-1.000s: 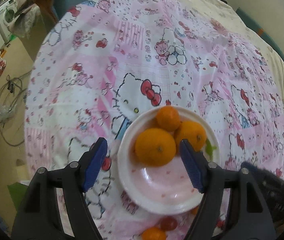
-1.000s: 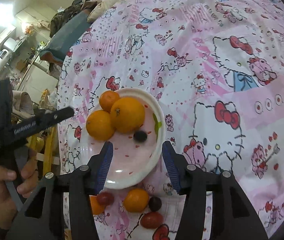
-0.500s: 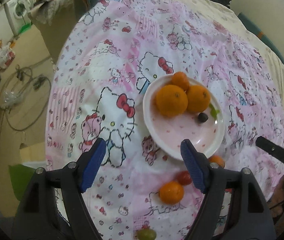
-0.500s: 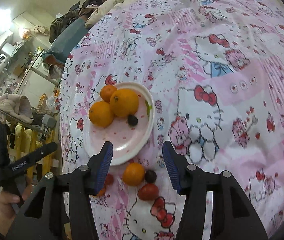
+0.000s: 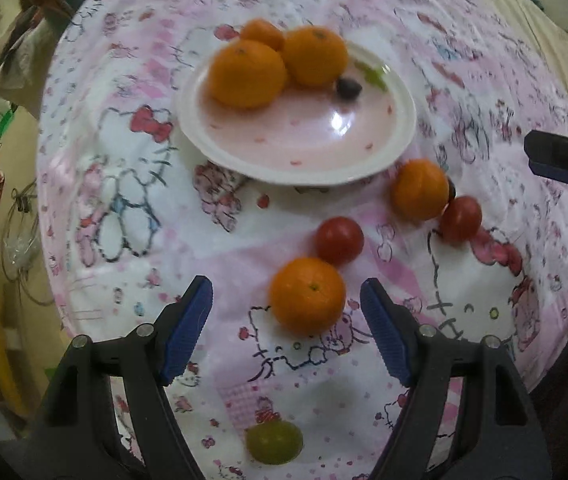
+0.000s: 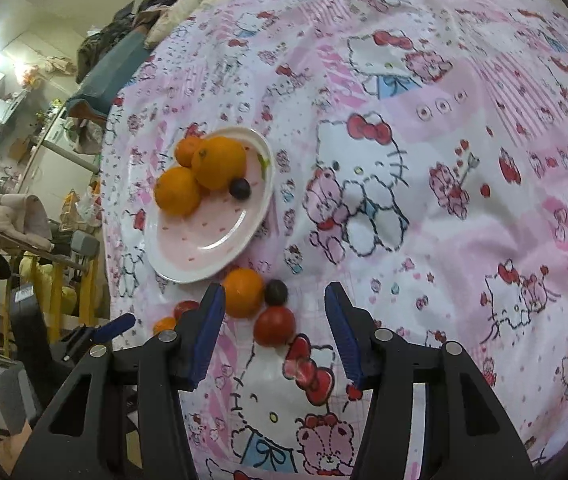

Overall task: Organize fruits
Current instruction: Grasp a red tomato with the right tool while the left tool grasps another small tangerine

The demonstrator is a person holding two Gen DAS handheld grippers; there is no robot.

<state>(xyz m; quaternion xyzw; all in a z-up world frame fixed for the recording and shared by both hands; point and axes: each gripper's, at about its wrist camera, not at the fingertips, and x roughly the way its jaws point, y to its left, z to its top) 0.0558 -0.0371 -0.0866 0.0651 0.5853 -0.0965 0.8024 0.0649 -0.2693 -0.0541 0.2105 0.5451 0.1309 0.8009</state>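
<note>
A pink-and-white plate (image 5: 402, 128) (image 6: 204, 276) holds three oranges (image 5: 246, 74) and a dark grape (image 5: 349, 88). On the cloth in front of it lie a loose orange (image 5: 307, 295), two tomatoes (image 5: 339, 240) (image 5: 460, 218), a second orange (image 5: 419, 189) and a green grape (image 5: 274, 446). My left gripper (image 5: 285, 286) points down over the near orange. Its jaws are closing with the orange between them, and the pads are clear of it. My right gripper (image 6: 274, 291) is open around a tomato (image 6: 275, 326), with an orange (image 6: 243, 292) and a dark grape (image 6: 276, 292) at its fingertips.
The fruit lies on a pink cartoon-cat bedspread (image 6: 444, 160) near its left edge, where the bed drops to the floor (image 5: 12, 220). My right gripper's finger (image 5: 564, 158) shows at the right of the left wrist view. Furniture and clutter (image 6: 12, 220) stand beside the bed.
My left gripper has pulled back from the plate and come down over the loose orange. My right gripper has backed away from the plate to the loose tomato and orange.
</note>
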